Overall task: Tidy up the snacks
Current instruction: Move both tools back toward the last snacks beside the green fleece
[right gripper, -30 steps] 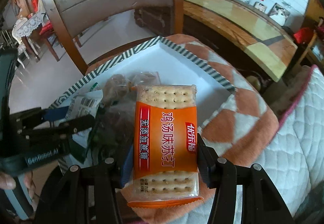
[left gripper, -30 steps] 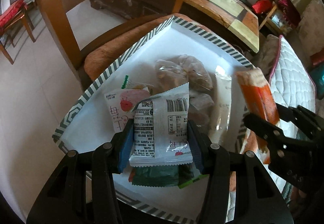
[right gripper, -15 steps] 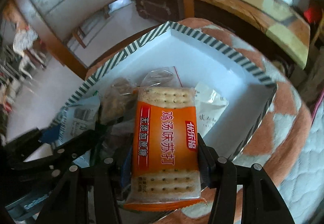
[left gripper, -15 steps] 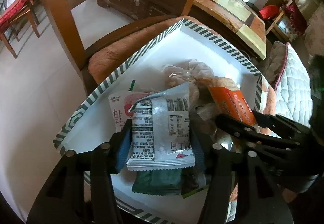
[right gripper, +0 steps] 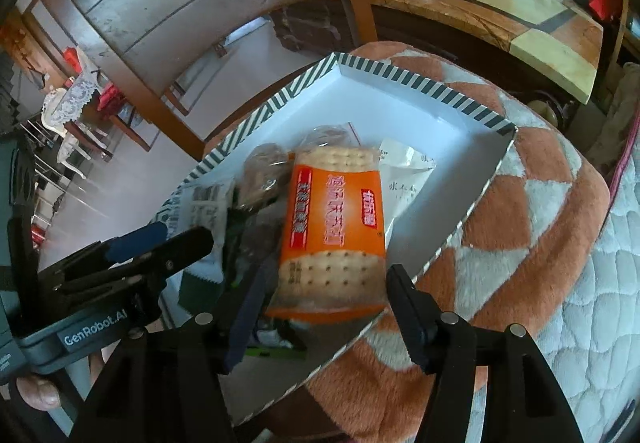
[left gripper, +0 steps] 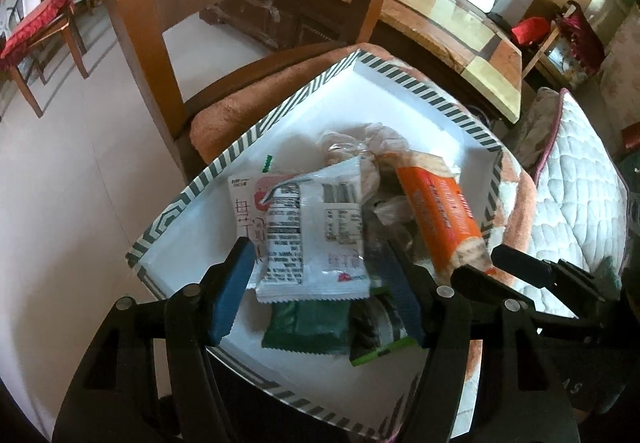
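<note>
A white tray with a green-striped rim (left gripper: 304, 99) (right gripper: 420, 83) rests on a cushioned chair seat and holds a pile of snacks. My left gripper (left gripper: 320, 295) hangs over the tray's near side. Its jaws are opening, and a white printed packet (left gripper: 316, 239) lies between them, free of the blue pads, on a green packet (left gripper: 304, 323). My right gripper (right gripper: 328, 307) is also opening. The orange cracker pack (right gripper: 332, 227) (left gripper: 440, 219) lies between its fingers on the pile, no longer pinched. Each gripper shows at the edge of the other's view.
A pink strawberry packet (left gripper: 248, 199), clear bags of brown snacks (left gripper: 360, 139) and a white pouch (right gripper: 404, 175) also lie in the tray. The wooden chair back (left gripper: 132, 23) rises behind. An orange-and-white plush cushion (right gripper: 520, 211) and a quilted mattress (left gripper: 576, 183) lie to the right.
The right gripper carried the orange cracker pack from beside the tray to over the pile inside it. Both grippers' jaws have widened, and both packets now rest on the pile.
</note>
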A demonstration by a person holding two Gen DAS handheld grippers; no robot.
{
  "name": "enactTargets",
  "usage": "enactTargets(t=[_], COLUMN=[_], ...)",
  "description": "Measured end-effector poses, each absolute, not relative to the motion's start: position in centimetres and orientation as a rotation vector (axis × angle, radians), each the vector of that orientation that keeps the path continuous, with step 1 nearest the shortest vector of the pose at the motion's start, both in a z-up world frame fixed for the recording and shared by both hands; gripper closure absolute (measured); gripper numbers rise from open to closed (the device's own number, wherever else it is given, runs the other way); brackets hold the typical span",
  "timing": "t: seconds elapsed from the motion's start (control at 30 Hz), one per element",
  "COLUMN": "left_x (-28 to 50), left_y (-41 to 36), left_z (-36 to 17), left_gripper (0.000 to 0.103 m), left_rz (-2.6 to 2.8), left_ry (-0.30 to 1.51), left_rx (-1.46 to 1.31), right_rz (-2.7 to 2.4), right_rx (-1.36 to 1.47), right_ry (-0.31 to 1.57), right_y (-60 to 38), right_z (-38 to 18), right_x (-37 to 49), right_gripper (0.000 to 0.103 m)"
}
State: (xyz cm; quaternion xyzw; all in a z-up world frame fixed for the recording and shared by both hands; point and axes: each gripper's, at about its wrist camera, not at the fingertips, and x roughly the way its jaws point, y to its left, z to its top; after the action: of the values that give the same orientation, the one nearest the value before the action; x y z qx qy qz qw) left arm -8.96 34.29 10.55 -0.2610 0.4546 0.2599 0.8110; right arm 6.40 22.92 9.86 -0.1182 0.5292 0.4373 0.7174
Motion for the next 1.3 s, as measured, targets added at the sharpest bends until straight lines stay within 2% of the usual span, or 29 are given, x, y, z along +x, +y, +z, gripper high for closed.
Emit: enactTargets(t=[0.47, 0.87, 1.3], left_x=[-7.5, -5.7, -2.5], left_y=[27.8, 20.0, 12.4], left_z=[12.4, 12.2, 9.3], left_gripper=[0.037, 0.037, 0.037], left_rz=[0.461, 0.320, 0.162], left_ry=[0.957, 0.998, 1.100], left_rx=[-0.436, -0.321, -0.241], right_rz=[0.858, 0.740, 0.436], right_rx=[-0.214, -0.175, -0.284], right_ry=[1.099, 1.154, 1.204], right_y=[15.3, 6.4, -11.8], right_z=[11.9, 9.6, 5.3], right_x=[4.4, 3.4, 8.2], right_gripper=[0.041, 0.039, 0.037])
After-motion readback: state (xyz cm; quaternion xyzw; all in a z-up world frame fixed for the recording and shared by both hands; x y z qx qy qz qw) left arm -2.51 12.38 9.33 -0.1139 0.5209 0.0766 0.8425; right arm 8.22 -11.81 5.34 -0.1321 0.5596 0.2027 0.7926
